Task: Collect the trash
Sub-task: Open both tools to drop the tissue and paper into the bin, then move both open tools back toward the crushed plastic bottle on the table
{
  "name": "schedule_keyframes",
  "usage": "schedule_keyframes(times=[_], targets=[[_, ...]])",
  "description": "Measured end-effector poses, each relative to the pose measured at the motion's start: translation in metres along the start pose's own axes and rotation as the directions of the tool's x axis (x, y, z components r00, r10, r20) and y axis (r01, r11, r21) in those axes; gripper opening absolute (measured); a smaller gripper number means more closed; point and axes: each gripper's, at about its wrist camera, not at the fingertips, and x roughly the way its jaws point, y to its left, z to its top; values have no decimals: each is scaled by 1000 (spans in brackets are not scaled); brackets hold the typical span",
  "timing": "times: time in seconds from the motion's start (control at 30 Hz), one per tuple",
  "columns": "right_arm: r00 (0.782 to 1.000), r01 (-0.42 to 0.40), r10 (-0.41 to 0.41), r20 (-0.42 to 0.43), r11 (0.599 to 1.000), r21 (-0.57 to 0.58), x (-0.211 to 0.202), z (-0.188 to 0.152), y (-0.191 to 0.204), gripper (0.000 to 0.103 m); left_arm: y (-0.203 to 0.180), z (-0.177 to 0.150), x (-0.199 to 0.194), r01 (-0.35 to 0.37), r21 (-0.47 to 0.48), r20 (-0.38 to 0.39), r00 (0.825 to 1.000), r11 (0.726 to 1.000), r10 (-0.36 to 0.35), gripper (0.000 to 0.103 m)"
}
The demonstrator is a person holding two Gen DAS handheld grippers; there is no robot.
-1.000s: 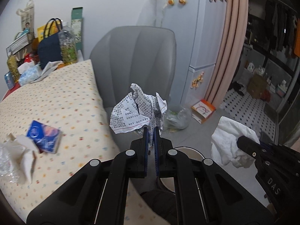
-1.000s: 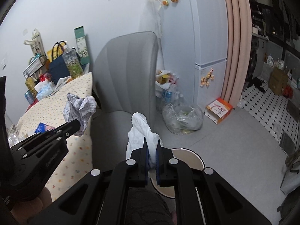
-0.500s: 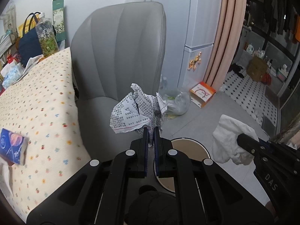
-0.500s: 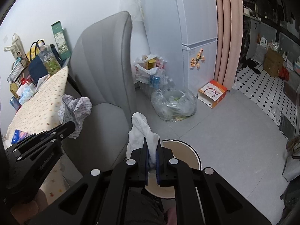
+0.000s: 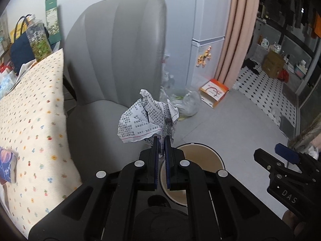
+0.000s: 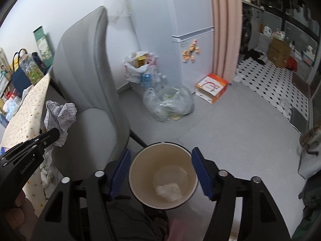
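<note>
My right tool (image 6: 160, 169) hangs over the bin (image 6: 132, 177), and only its own camera looks straight down inside: a white wad (image 6: 168, 189) lies on the bottom. Its blue pads (image 6: 120, 169) have just swung wide apart and nothing is between them. From my left camera that same bin (image 5: 215, 159) is half hidden behind my left tool (image 5: 162, 140), so its contents do not show there. The left tool is clamped tight on the crumpled paper (image 5: 144, 120), held up in the air just above the near rim; the paper is covered in dense print too small for me to read. The left view catches "DAS" on the side of the right tool, and the right view catches "GenRobot.AI" on the left tool. To the left lies the dotted desk (image 5: 30, 120), with a blue packet (image 5: 8, 165) at its edge. Behind the bin stands the grey chair (image 6: 84, 84). Farther back on the floor sit a clear bag (image 6: 170, 105) of rubbish, a white bag (image 6: 138, 68) stuffed with boxes and bottles, and an orange-and-white box (image 6: 212, 89) by the fridge (image 6: 170, 20).
</note>
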Motion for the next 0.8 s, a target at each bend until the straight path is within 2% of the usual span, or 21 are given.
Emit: schedule_keyframes(times=[0.1,0.3,0.33,0.37,0.43,0.6,0.8], targets=[[999,35,-35,26,999,18,-11,-2,-15,73,-11,0,1,21,18,-10,1000,1000,-21,6],[994,81,-86,64,994,69,-34,0,-40,77,-42,3,5,91,60,-53,995,994,-88,7],[994,84,-89,69,994,71,-37,2,-42,77,-45,2,7,105,63,-68,993,993,-100,14],[992,88,-94,79,994,71,-43,2,-43,77,-48,2,9,116,62,-83,990,991,-110,35],[989,95,-102,108,993,68,-53,3,-42,78,-50,1,8,144,48,-96,986,988,-139,70],[982,91,-100,160,994,66,-75,3,-38,79,-39,-2,-11,143,30,-63,988,989,-141,76],[977,62,-63,206,998,13,-102,-2,-12,82,-4,-4,-58,111,-29,31,993,993,-110,87]])
